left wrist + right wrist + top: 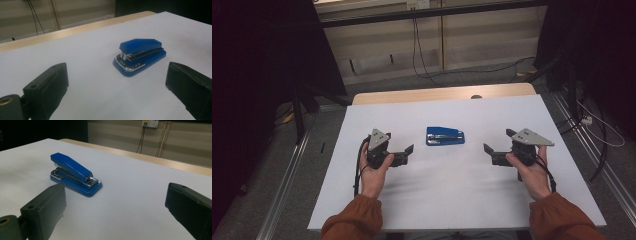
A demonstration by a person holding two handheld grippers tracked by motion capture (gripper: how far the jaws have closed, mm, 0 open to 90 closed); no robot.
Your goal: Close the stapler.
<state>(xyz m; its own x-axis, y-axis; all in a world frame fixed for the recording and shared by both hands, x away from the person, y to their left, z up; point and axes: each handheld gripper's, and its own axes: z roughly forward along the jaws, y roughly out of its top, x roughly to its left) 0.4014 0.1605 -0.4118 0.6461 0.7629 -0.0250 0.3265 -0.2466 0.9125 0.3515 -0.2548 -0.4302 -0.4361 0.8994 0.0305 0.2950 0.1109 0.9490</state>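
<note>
2 hands are holding the left gripper (408, 152) and right gripper (490, 151) wide open and empty, flanking at 9 and 3 o'clock the blue stapler (445, 135), apparently readying a two-sided approach.

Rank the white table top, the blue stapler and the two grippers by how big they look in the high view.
1. White table top, by far the largest.
2. Left gripper and right gripper, which look alike, so unranked.
3. Blue stapler, slightly smaller.
</note>
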